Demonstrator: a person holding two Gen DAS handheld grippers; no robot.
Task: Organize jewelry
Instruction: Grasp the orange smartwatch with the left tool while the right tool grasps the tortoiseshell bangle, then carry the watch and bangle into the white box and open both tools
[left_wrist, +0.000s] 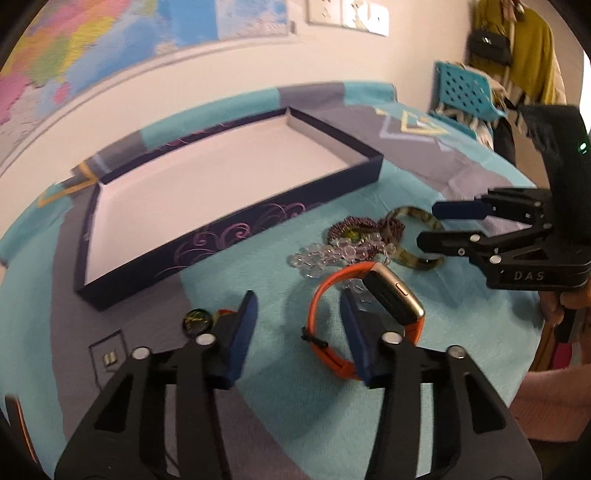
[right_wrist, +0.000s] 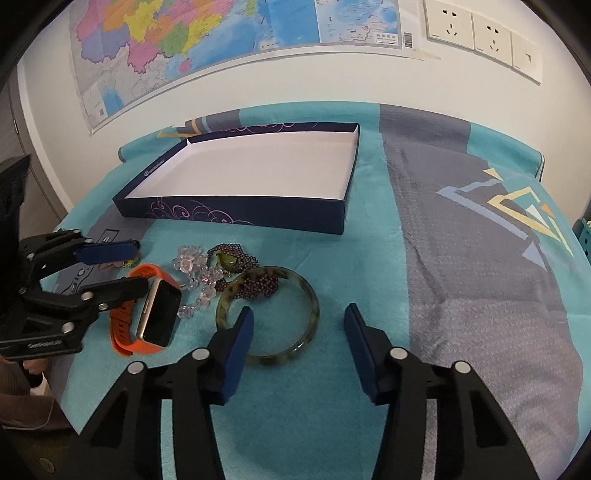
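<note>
An orange-strapped smartwatch (left_wrist: 395, 295) (right_wrist: 159, 317) lies on its side on the teal cloth. My left gripper (left_wrist: 299, 317) (right_wrist: 138, 267) is open around part of its strap, and the pads do not press it. A green mottled bangle (left_wrist: 410, 211) (right_wrist: 314, 306) lies to the right of the watch. My right gripper (right_wrist: 299, 325) (left_wrist: 426, 225) is open over it, the left finger above the bangle's rim, the right finger clear of it. A clear bead bracelet (right_wrist: 195, 269) (left_wrist: 325, 256) and a dark bead string (right_wrist: 258, 284) (left_wrist: 351, 225) are tangled between watch and bangle.
A shallow dark-blue box (left_wrist: 229, 229) (right_wrist: 236, 212) with a white inside sits behind the jewelry. A round green badge (left_wrist: 195, 317) and a small clear pouch (left_wrist: 109, 358) lie at the left. A teal crate (left_wrist: 465, 88) stands beyond the table's right edge. Bare cloth stretches to the right (right_wrist: 461, 277).
</note>
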